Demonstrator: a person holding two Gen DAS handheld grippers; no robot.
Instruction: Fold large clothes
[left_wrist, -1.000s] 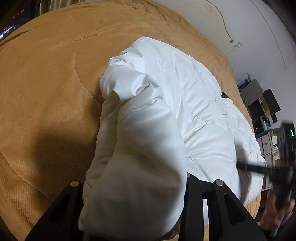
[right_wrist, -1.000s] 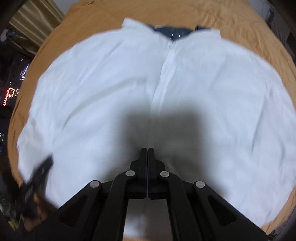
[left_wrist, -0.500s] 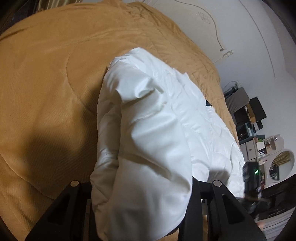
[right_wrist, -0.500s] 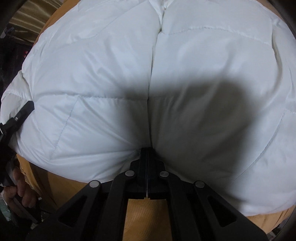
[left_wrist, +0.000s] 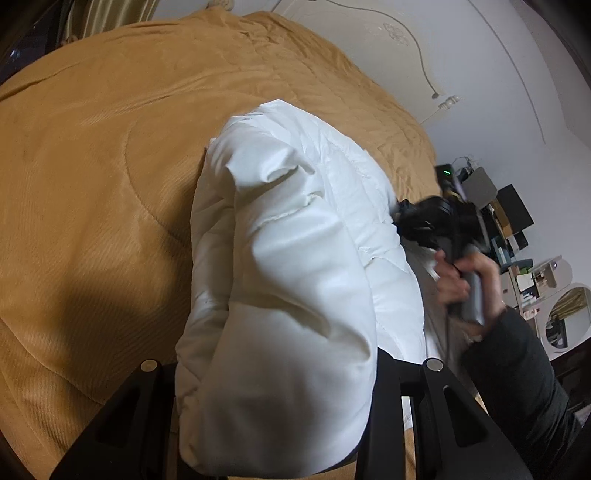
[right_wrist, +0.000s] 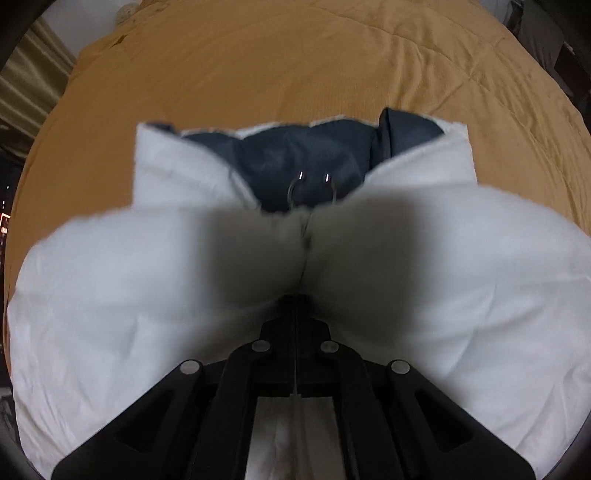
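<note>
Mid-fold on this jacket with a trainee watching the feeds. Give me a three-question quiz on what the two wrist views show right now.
1. True or false: the left gripper is clamped around a bulky fold of the white puffer jacket.
2. Multiple choice: the jacket's lining at the open collar is A) red B) dark blue C) yellow.
3. Fill in: the jacket lies on a ___ bedspread.

Key: 1 true. 2 B. 3 mustard-tan; the right gripper, fingers together, sits at the jacket's centre seam.
</note>
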